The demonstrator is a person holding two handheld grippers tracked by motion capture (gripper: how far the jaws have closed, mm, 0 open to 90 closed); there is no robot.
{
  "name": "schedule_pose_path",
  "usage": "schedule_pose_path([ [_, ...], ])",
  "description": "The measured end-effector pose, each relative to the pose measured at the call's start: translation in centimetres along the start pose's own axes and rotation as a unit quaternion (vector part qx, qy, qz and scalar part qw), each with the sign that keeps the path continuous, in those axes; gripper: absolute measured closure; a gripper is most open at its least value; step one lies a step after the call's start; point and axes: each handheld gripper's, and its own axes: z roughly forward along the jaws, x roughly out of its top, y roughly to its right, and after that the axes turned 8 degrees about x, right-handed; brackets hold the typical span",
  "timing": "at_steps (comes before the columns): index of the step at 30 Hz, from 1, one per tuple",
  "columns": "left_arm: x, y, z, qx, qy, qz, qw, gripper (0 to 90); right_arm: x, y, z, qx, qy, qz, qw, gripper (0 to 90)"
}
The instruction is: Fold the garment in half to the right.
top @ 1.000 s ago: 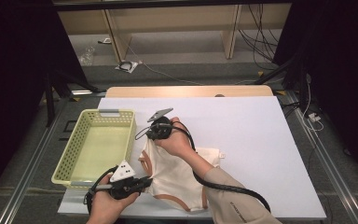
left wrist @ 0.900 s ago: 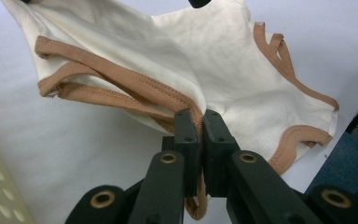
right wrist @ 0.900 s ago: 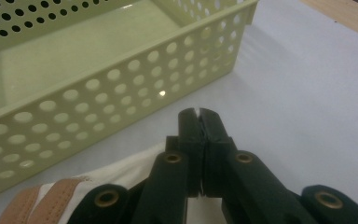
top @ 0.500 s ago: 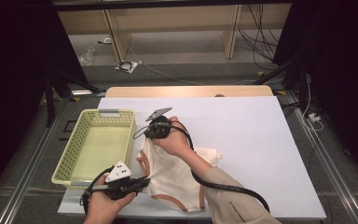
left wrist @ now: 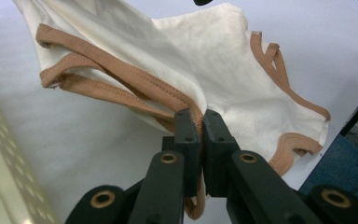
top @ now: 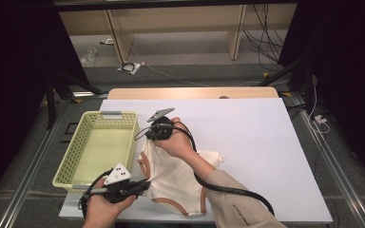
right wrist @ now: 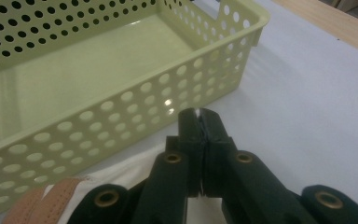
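Observation:
A cream garment [top: 173, 173] with tan trim lies partly lifted on the white table [top: 256, 128], just right of the basket. My left gripper [top: 145, 183] sits at the front edge, shut on the garment's tan-trimmed hem [left wrist: 186, 105]; the cloth [left wrist: 205, 70] stretches away from its jaws. My right gripper [top: 147, 137] holds the garment's far corner beside the basket. Its jaws [right wrist: 198, 116] are closed with a sliver of white cloth pinched at their tip, and more cloth [right wrist: 135, 170] hangs below them.
A pale green perforated basket [top: 119, 115] stands empty at the table's left, its side wall [right wrist: 121, 107] close in front of my right gripper. White tabletop extends to the right and back. A blue sleeve [left wrist: 349, 163] shows at the front edge.

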Motion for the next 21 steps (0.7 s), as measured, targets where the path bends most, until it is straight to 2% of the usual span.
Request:
schedule_pose_path([
  [21,0.05,-0.23,-0.64,0.008,-0.002,-0.004,1.0000,85.7,0.53,-0.39,0.19,0.005,0.010,-0.005,0.9999,89.5],
])
